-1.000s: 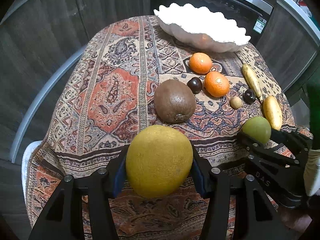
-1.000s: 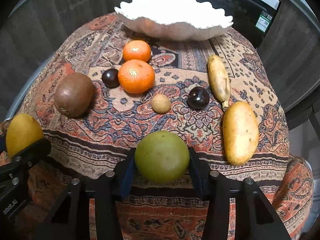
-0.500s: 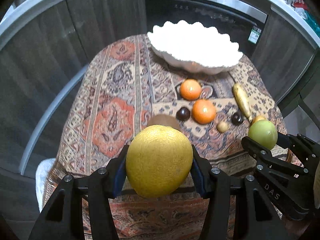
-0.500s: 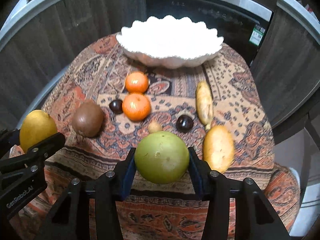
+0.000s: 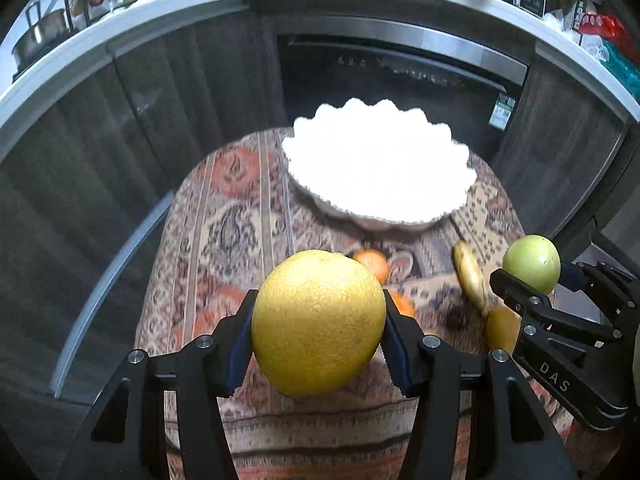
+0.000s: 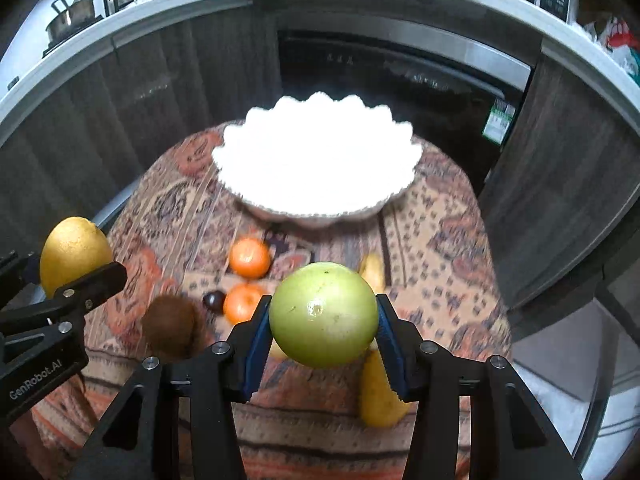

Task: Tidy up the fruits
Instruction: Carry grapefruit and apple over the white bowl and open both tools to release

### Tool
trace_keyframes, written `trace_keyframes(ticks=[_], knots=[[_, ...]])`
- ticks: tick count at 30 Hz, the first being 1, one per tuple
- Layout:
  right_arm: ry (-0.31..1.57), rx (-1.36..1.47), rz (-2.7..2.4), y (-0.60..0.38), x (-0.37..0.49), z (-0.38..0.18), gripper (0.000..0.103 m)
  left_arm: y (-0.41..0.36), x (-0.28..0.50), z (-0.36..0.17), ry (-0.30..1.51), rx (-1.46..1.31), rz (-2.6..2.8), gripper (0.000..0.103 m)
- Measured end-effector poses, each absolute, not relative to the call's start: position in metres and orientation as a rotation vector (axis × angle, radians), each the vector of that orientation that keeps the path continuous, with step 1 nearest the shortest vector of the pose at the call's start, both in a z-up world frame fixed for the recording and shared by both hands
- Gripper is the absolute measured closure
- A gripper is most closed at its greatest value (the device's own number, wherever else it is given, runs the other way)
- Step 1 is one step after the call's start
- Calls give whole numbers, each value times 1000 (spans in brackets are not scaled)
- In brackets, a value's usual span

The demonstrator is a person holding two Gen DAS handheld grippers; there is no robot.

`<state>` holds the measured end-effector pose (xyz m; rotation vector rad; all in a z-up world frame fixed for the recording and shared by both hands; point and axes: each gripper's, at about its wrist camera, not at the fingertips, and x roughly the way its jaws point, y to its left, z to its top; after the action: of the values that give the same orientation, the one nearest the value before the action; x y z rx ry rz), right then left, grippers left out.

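Note:
My left gripper is shut on a large yellow citrus fruit and holds it high above the table. My right gripper is shut on a green apple, also raised; the apple shows at the right of the left wrist view. The citrus shows at the left of the right wrist view. A white scalloped bowl stands at the far end of the table, ahead of both grippers. Two oranges, a brown kiwi and a dark plum lie on the patterned cloth below.
Two yellow elongated fruits lie on the right of the cloth-covered table. Dark cabinets and an oven stand behind the table. A counter with jars and a pot runs above them.
Both grippers have risen well above the table with their fruit, so the table and bowl look smaller and farther below. The fruits on the cloth have not moved.

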<state>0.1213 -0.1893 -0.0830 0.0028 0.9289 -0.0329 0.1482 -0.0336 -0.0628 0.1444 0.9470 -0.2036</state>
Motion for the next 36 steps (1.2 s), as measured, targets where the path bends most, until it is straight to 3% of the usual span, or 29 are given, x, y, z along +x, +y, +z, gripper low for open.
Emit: trace_keyframes(ticks=[13, 36], knots=[[899, 16, -35, -208, 188, -71, 53, -57, 221, -48, 902, 137, -243, 48], [999, 27, -45, -230, 280, -114, 53, -90, 323, -110, 1005, 156, -273, 48]])
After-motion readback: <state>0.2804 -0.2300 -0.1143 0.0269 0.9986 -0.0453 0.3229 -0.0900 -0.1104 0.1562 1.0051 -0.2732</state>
